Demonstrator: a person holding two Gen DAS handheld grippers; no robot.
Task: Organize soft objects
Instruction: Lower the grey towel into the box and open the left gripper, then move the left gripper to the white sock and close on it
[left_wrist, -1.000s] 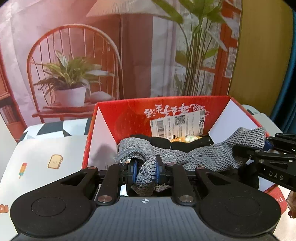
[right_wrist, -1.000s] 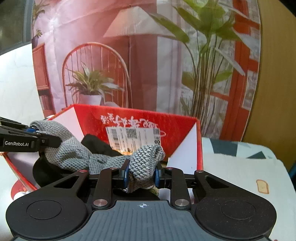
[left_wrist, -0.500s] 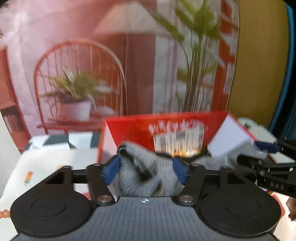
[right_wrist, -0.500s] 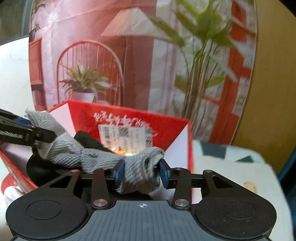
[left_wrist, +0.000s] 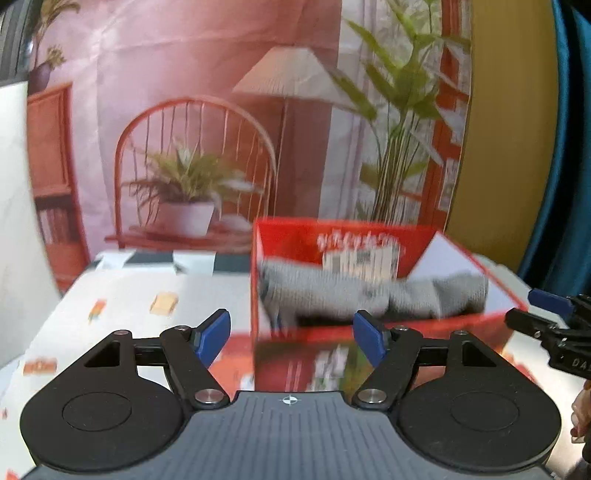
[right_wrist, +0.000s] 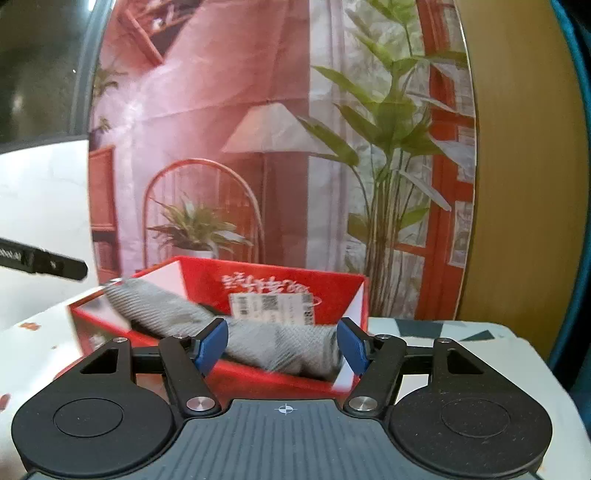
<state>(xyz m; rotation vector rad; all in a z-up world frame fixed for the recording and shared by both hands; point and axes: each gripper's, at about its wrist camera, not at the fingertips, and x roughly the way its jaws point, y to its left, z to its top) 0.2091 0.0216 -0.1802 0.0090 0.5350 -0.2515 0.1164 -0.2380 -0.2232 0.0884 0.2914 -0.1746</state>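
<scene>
A grey knitted cloth (left_wrist: 369, 291) lies stretched across the open red cardboard box (left_wrist: 288, 236), on top of something dark. My left gripper (left_wrist: 291, 336) is open and empty, pulled back in front of the box. In the right wrist view the same cloth (right_wrist: 166, 306) rests in the box (right_wrist: 207, 280). The jaws of my right gripper (right_wrist: 280, 345) are opening with nothing between them; the cloth shows beyond the blue pads (right_wrist: 210, 345), apart from them. The right gripper (left_wrist: 554, 325) also shows at the left view's right edge. A left finger (right_wrist: 44, 262) reaches in at far left.
The box stands on a white tablecloth (left_wrist: 147, 295) printed with small toast and popsicle pictures. Behind it hangs a backdrop (left_wrist: 192, 147) printed with a chair, potted plants and a lamp. A yellow wall and a blue curtain (left_wrist: 569, 147) stand at right.
Both grippers were shut on the ends of the grey cloth; both have let go and opened. Both have drawn back from the box, and the cloth now lies in it.
</scene>
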